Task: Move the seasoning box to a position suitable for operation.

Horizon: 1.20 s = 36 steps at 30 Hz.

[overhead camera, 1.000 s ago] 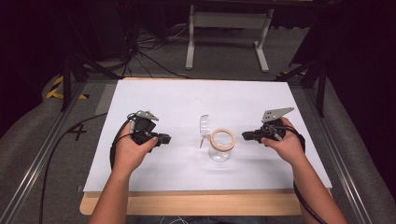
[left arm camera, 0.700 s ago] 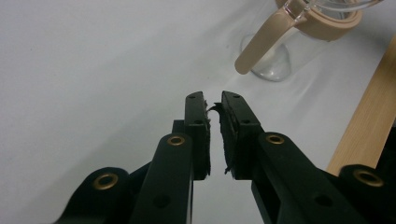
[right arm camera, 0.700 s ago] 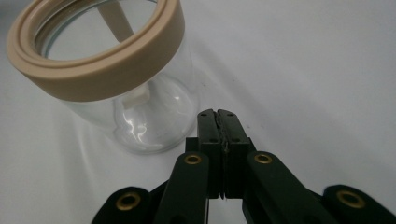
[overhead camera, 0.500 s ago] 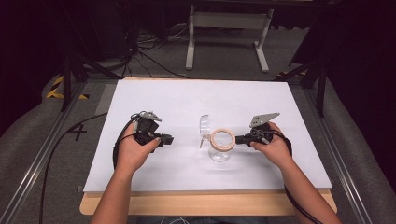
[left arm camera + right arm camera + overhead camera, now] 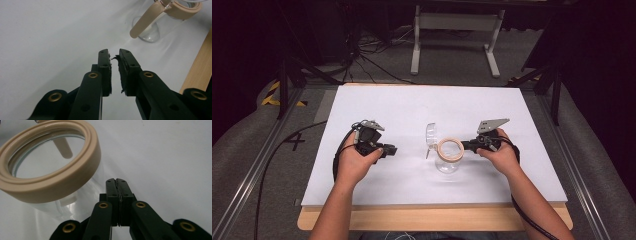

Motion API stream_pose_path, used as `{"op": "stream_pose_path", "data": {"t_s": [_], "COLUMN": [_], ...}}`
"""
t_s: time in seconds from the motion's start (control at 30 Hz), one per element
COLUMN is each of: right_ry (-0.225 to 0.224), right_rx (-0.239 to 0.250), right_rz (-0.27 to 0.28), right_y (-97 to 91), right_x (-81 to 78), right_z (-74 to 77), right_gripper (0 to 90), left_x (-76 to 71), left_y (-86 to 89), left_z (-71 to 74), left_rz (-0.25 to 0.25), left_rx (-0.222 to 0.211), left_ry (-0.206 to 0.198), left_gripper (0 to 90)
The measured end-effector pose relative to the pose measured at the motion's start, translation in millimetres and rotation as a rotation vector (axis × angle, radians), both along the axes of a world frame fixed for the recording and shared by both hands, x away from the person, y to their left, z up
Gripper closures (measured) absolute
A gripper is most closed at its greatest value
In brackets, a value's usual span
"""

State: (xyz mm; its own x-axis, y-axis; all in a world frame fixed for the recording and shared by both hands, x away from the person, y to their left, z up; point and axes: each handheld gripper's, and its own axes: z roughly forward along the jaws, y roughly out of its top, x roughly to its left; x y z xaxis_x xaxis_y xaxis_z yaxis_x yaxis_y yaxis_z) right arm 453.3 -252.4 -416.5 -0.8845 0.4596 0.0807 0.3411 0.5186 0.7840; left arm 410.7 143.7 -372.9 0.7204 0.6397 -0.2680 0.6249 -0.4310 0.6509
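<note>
Tool on right (image 5: pixel 466 145) nearer jar (image 5: pixel 449 154) (jaws shut).

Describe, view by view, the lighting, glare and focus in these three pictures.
High view: the white table is evenly lit, its surroundings dark. Left gripper view: the left gripper is sharp; the glass jar is softly blurred. Right gripper view: highlights glare along the jar's beige rim.

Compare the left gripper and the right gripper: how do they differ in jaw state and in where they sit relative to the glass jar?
The left gripper has a narrow gap between its jaws, which have just been opening, with nothing between them; the right gripper has its jaws pressed shut. The left gripper sits well apart from the jar; the right gripper's tips are right beside the jar's beige rim. Both are black, hand-held and empty.
</note>
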Motion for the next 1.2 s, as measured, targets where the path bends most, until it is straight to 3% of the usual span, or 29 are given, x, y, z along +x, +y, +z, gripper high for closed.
{"op": "stream_pose_path", "data": {"t_s": [0.4,0.7,1.2], "right_ry": [0.002,0.056,0.06], "right_rx": [-0.024,-0.023,-0.054], "right_rz": [0.017,0.025,0.055], "right_y": [4.9,0.2,-1.2], "right_x": [-0.2,-5.1,-33.4], "right_z": [-3.2,-4.6,1.7], "right_gripper": [90.0,90.0,90.0], "left_x": [-0.8,2.2,15.1], "left_y": [-1.7,-3.7,-23.2], "left_z": [-1.2,-2.3,1.3], "left_rz": [-0.006,-0.007,-0.057], "left_rx": [0.004,-0.011,-0.022], "left_ry": [0.003,0.009,-0.001], "left_gripper": [79.0,77.2,77.2]}}
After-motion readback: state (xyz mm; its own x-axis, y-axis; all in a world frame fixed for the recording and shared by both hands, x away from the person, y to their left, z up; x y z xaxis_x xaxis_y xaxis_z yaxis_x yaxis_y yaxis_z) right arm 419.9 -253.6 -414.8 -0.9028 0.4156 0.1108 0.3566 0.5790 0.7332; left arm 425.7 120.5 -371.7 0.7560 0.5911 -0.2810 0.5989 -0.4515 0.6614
